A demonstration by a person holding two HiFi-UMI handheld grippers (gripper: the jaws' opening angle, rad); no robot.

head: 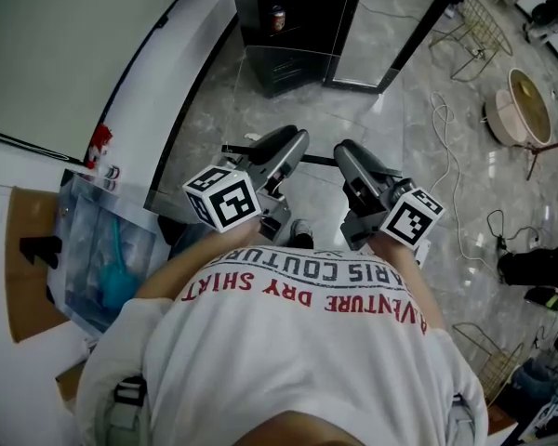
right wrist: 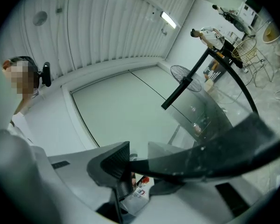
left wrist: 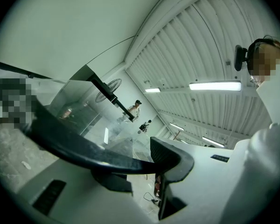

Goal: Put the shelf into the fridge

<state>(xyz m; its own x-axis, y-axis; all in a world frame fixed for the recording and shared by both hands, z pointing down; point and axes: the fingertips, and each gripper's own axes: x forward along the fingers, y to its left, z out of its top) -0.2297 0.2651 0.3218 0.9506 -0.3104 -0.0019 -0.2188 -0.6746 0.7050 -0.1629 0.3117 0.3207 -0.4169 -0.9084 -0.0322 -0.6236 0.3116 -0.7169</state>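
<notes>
Head view places the black fridge (head: 293, 26), door open, at the far side, straight ahead. The clear glass shelf with a black rim (right wrist: 214, 164) is pinched by the fingers of the left gripper (head: 293, 142) and the right gripper (head: 346, 153) alike. Its long axis is judged to run left to right, with both grippers equally near.
</notes>
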